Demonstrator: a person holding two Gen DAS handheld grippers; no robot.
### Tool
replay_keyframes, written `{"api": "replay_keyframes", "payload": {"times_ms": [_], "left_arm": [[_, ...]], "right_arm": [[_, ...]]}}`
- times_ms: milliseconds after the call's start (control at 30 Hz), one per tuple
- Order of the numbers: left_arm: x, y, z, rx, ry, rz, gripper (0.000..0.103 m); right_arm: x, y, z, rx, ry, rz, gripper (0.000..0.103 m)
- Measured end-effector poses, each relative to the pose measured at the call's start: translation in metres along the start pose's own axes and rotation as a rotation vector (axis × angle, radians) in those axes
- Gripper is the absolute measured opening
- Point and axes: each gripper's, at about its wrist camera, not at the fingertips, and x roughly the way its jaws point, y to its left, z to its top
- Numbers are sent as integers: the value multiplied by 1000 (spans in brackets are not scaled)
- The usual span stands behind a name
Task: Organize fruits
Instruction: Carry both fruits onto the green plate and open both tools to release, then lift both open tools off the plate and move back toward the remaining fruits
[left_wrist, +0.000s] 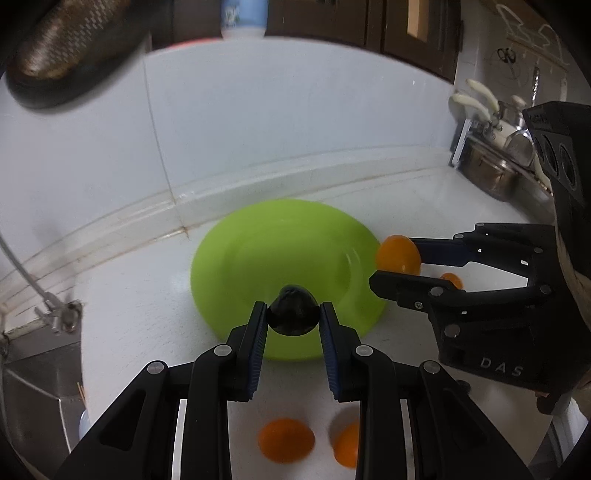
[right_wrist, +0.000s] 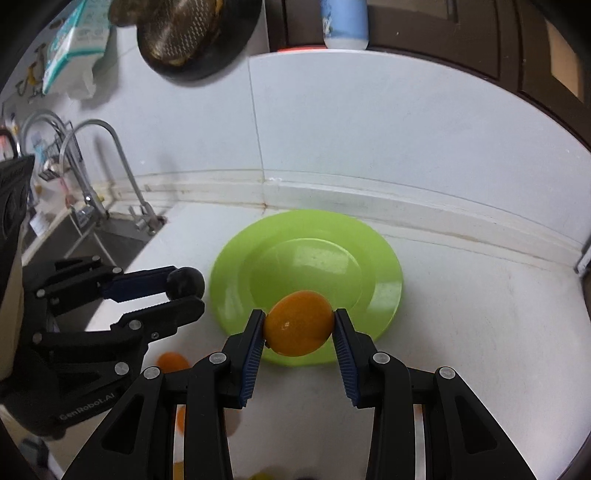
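Green plate empty. Left gripper clamps a dark fruit, plum probably; right gripper clamps an orange. Two oranges left on counter.

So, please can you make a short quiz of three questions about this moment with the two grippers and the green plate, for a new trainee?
1. True or false: the green plate already has fruit lying on it.
2. Which gripper holds the dark fruit? A) left gripper B) right gripper C) neither
3. Fill in: the right gripper is shut on an ____ fruit.

Key
1. False: the plate is bare; both held fruits are in the air at its near edge.
2. A: the dark fruit sits between the left pads.
3. orange. More orange fruits lie loose on the white counter.
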Motion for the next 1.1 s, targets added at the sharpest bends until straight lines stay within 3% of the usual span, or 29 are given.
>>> {"api": "replay_keyframes", "payload": {"times_ms": [333,567,633,733,867,1100], "left_arm": [[50,8,1,13,124,8,29],[63,9,-3,8,164,12,29],[64,11,-3,11,161,22,29],[59,14,-2,4,147,36,37],[47,16,-1,-7,120,60,40],[-1,8,-2,-19,5,115,61]], "right_arm": [[53,-18,4,36,131,40,38],[74,-21,0,38,180,56,38],[77,-22,0,43,186,56,38],[77,-24,0,51,175,40,39],[71,-25,3,56,147,15,46],[31,-21,-2,62,56,-26,46]]}}
